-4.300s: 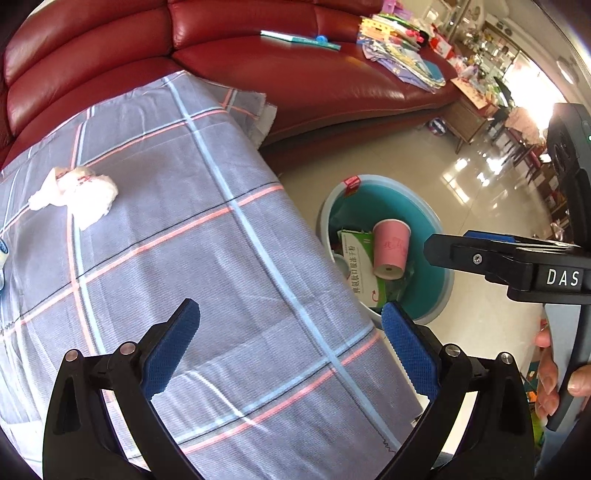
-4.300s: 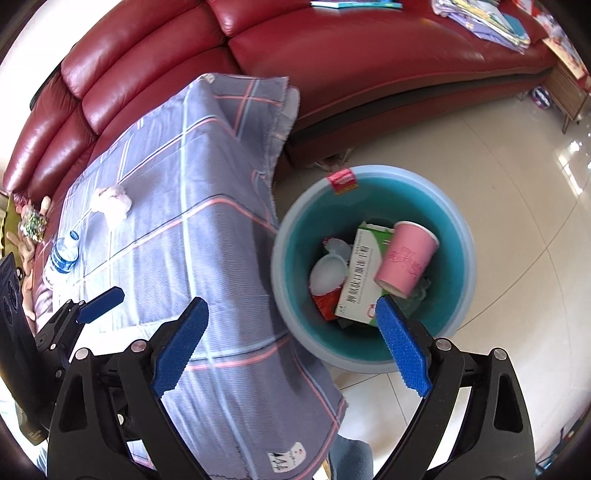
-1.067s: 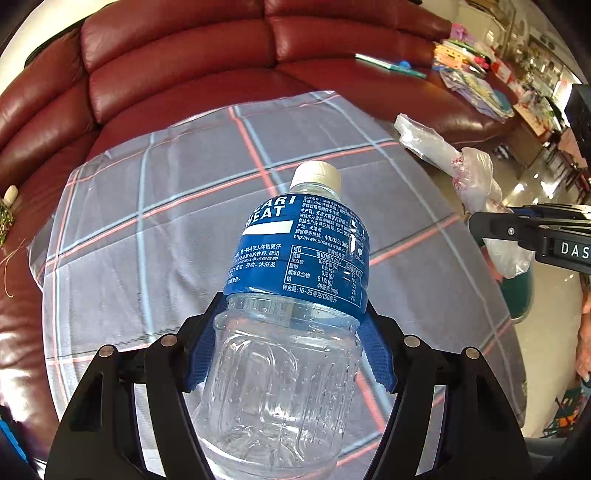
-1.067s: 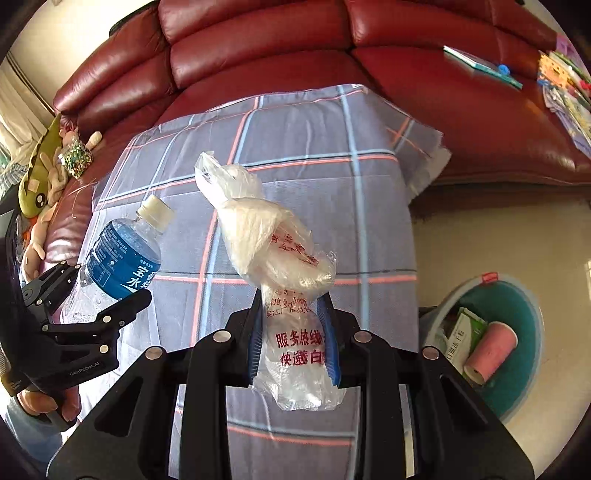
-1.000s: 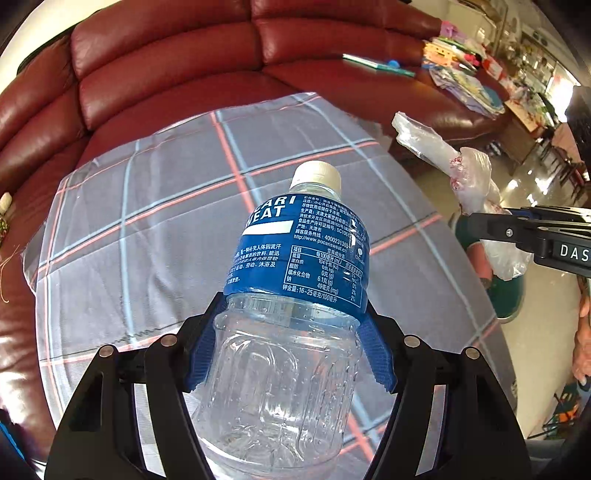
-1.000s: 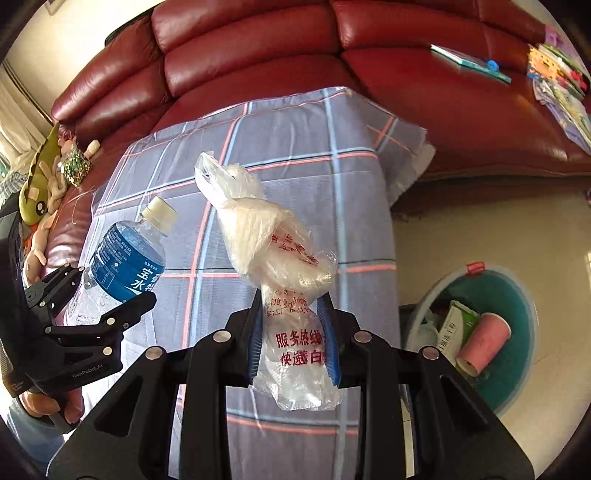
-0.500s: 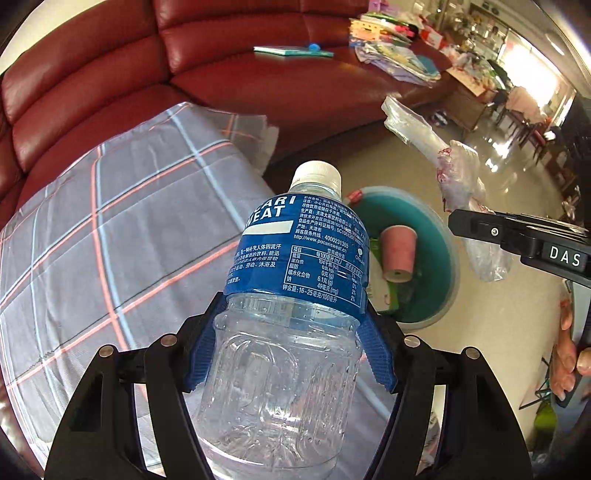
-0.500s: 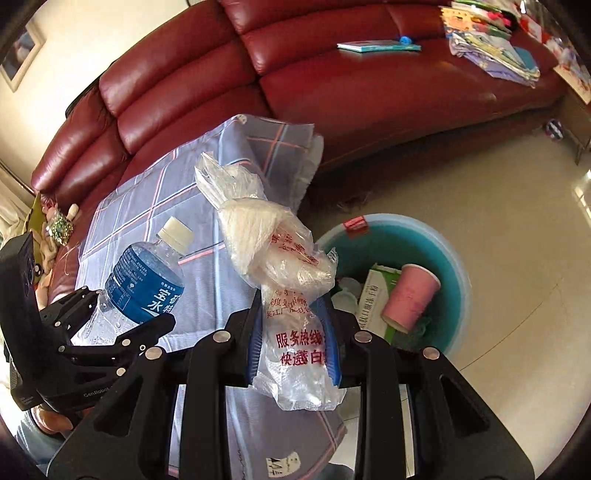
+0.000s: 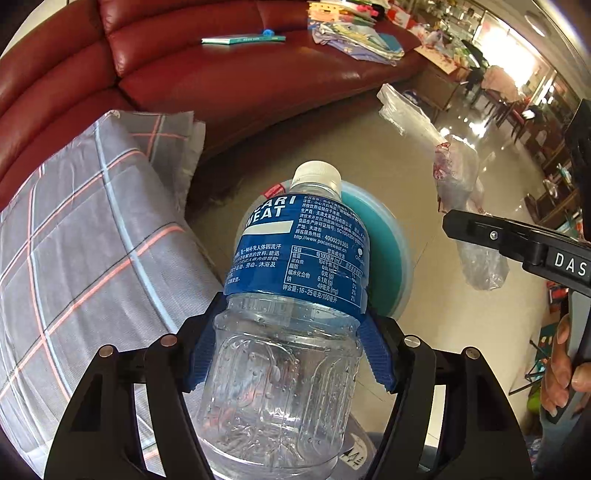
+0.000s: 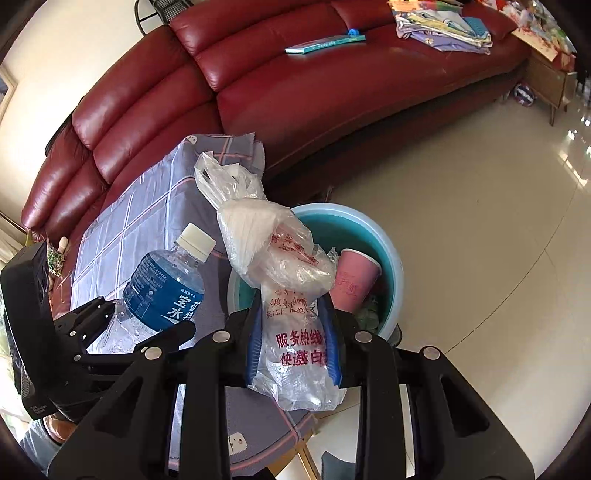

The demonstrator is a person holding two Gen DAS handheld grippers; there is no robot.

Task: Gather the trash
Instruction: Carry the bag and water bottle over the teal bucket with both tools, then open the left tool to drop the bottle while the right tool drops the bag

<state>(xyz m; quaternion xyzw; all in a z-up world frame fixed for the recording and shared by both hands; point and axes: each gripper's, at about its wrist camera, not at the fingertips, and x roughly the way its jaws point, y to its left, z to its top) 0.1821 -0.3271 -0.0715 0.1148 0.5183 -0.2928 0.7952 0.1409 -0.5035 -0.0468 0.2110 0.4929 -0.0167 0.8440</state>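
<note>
My left gripper is shut on a clear plastic bottle with a blue label and white cap, held upright in front of the teal trash bin on the floor. The bottle also shows in the right wrist view. My right gripper is shut on a crumpled clear plastic bag with red print, held above the near rim of the bin. The bag also shows in the left wrist view. A pink paper cup lies inside the bin.
A table with a grey plaid cloth stands left of the bin. A red leather sofa curves behind, with a book and stacked papers on it. Glossy tiled floor spreads to the right.
Both grippers have swung from over the table toward the bin, carrying the bottle and the bag. The bin now sits directly behind both held items.
</note>
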